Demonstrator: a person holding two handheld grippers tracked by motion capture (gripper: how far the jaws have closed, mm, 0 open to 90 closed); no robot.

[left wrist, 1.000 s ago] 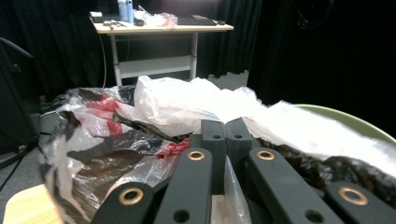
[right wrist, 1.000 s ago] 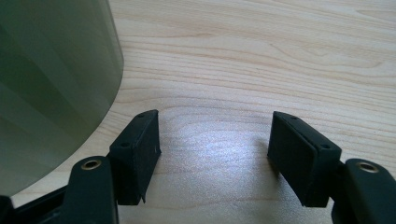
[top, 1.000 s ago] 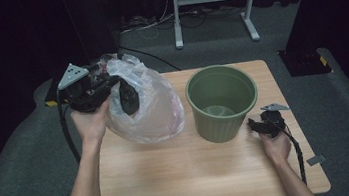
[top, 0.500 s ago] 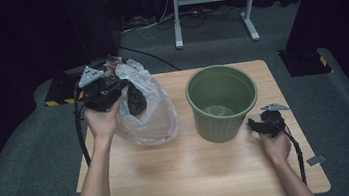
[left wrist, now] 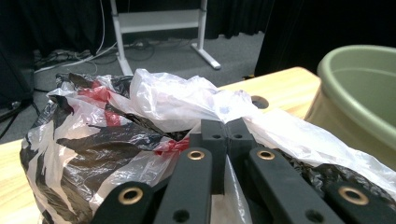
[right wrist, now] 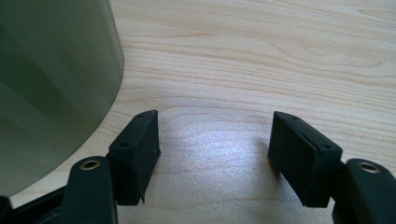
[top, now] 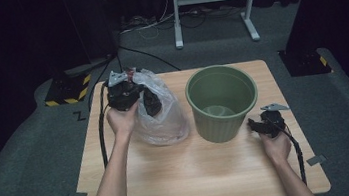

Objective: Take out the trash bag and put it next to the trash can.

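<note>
Left tongs (left wrist: 227, 133) pinching plastic bag (top: 162, 114), green bucket (top: 222, 103) beside

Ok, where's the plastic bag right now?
In the high view, the plastic bag sits on the table's left side, beside the green bucket, pinched at its top by the left gripper.

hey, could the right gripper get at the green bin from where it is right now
Probably yes. The right gripper rests on the table with its jaws open and nothing between them, right beside the green bin. Bare wood lies between it and the bin wall, and the left gripper is busy holding the plastic bag.
</note>
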